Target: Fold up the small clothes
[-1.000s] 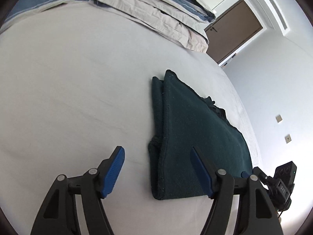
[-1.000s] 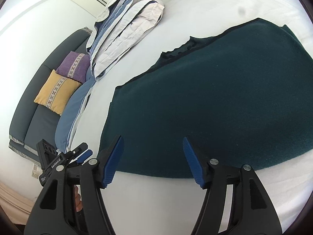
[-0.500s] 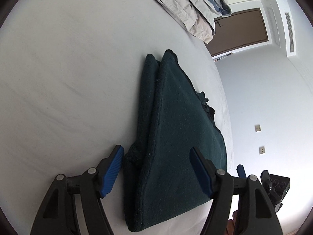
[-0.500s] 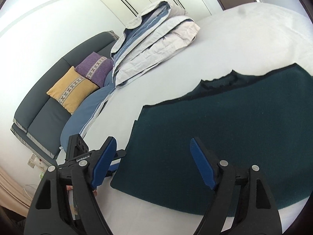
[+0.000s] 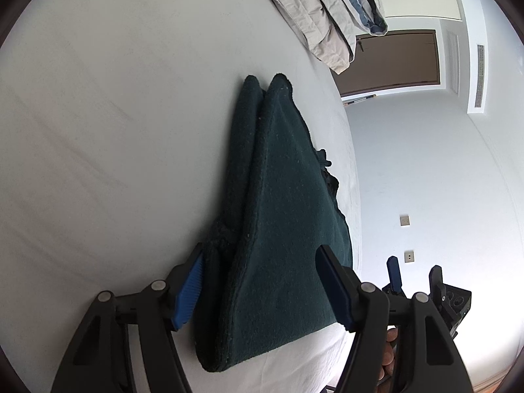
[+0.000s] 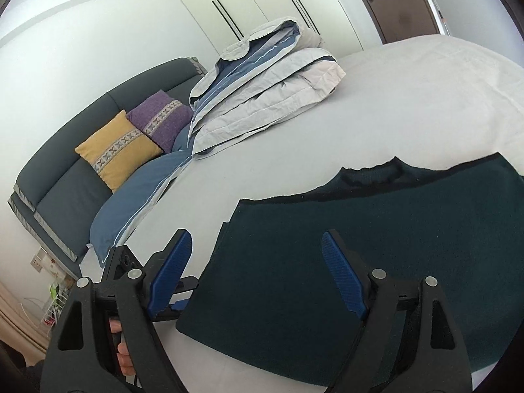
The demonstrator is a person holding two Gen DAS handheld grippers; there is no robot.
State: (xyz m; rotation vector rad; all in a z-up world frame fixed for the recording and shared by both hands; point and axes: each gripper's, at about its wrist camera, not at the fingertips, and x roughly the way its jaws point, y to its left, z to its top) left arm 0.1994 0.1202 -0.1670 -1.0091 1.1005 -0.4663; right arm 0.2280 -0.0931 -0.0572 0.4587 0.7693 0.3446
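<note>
left gripper (image 5: 262,281) wide, straddling garment (image 5: 281,229) edge | right gripper (image 6: 255,275) wide; sofa (image 6: 75,193) seen only there

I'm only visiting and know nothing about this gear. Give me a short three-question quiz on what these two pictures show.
1. True or false: the dark green garment lies folded on the white bed.
2. Which cushion is nearer the folded duvet: A yellow cushion, B purple cushion?
3. Fill in: the jaws of the left hand-held gripper and right hand-held gripper are ____.

Key: 1 true; 2 B; 3 open.
</note>
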